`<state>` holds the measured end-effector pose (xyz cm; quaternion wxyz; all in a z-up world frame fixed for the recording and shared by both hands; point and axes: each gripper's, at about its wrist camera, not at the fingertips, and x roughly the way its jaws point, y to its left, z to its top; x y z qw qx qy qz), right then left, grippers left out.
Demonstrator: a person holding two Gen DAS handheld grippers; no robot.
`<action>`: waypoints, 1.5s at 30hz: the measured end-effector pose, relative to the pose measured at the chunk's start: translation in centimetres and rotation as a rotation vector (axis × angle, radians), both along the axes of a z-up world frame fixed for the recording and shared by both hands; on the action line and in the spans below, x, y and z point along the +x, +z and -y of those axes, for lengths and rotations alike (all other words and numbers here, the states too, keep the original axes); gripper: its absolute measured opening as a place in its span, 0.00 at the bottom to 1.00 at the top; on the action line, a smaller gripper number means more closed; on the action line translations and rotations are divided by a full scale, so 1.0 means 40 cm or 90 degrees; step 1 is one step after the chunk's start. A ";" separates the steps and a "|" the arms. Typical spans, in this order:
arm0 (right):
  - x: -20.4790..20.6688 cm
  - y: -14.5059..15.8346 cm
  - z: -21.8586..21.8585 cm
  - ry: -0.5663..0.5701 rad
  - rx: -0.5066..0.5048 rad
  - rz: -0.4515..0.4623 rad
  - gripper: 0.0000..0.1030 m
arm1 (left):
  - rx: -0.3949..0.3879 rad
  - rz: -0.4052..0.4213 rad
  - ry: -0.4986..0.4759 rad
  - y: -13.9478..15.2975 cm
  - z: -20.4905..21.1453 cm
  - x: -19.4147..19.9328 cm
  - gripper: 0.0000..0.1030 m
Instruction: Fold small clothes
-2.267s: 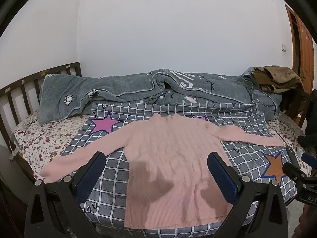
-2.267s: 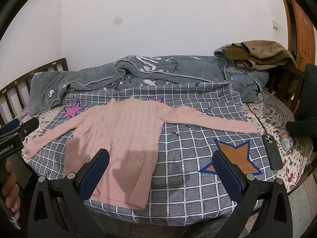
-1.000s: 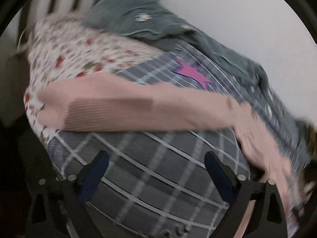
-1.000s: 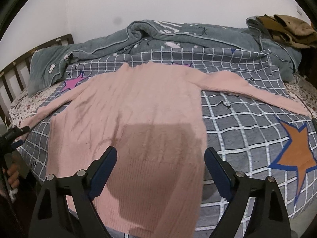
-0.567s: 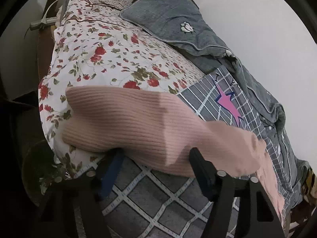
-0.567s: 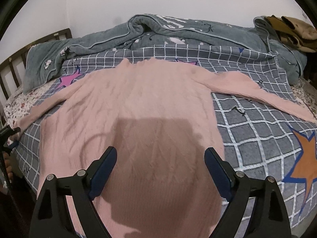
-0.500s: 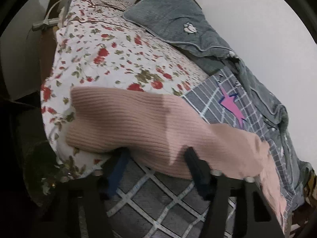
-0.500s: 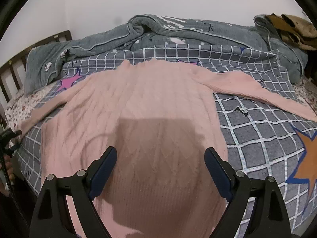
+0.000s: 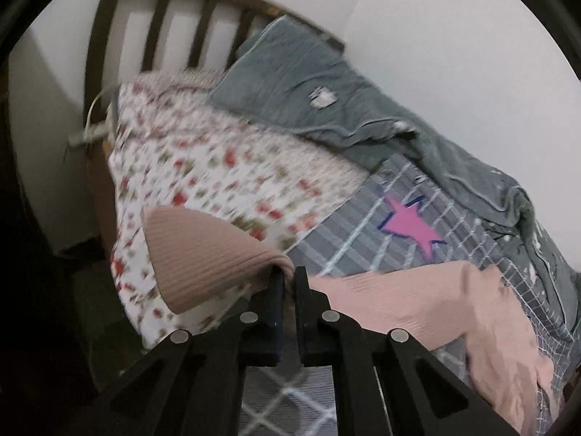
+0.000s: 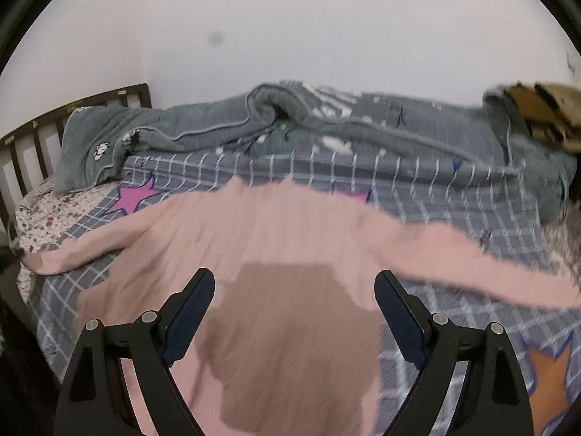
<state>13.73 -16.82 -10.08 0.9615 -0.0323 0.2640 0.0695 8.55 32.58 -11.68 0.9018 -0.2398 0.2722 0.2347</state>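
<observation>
Left wrist view: the left gripper (image 9: 285, 283) has just been closing and its jaws are now pinched tight on the ribbed cuff end of the left sleeve (image 9: 207, 258) of the pink cable-knit sweater (image 9: 454, 309). The cuff bunches over the jaw tips and stands lifted off the white floral bedsheet (image 9: 218, 167), while the remaining length of the sleeve trails back to the sweater's body on the grey checked blanket with stars (image 9: 399, 218). A grey quilted duvet (image 9: 326, 91) lies heaped beyond the sweater, against the wall, with the dark wooden slatted headboard (image 9: 152, 21) past the cuff.

Right wrist view: the right gripper (image 10: 294, 312) hangs with its jaws spread wide and nothing between them, just above the sweater's lower body, which lies flat on the checked blanket. The right sleeve (image 10: 490, 269) stretches away from the body towards the bed edge.

The risk, as I judge it, lies in the thin hold: only a bunched edge of cuff is caught, so a quick swing across the body could let the knit slip free. Pulling too far could also drag the whole sweater askew, since the right gripper pins nothing down.
</observation>
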 end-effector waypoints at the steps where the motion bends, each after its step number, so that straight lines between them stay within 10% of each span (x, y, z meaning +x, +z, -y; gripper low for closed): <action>1: 0.007 0.003 0.015 0.001 -0.003 0.008 0.86 | 0.014 0.005 -0.005 0.023 0.022 0.008 0.06; 14: -0.034 -0.073 0.335 -0.100 0.088 -0.033 0.86 | 0.122 0.036 -0.257 0.185 0.598 0.332 0.06; 26: -0.065 -0.087 0.503 -0.165 0.168 -0.050 0.86 | 0.139 -0.063 -0.489 -0.004 1.157 0.487 0.06; 33: -0.067 -0.083 0.451 -0.137 0.125 -0.053 0.86 | 0.119 -0.144 -0.513 -0.085 1.155 0.480 0.15; 35: -0.069 -0.079 0.436 -0.128 0.121 -0.050 0.86 | 0.132 -0.136 -0.497 -0.067 1.121 0.467 0.32; 37: -0.067 -0.074 0.413 -0.118 0.116 -0.050 0.86 | 0.140 -0.112 -0.480 -0.048 1.077 0.452 0.81; 45: -0.059 -0.067 0.321 -0.088 0.086 -0.044 0.86 | 0.214 -0.073 -0.375 0.006 0.824 0.393 0.84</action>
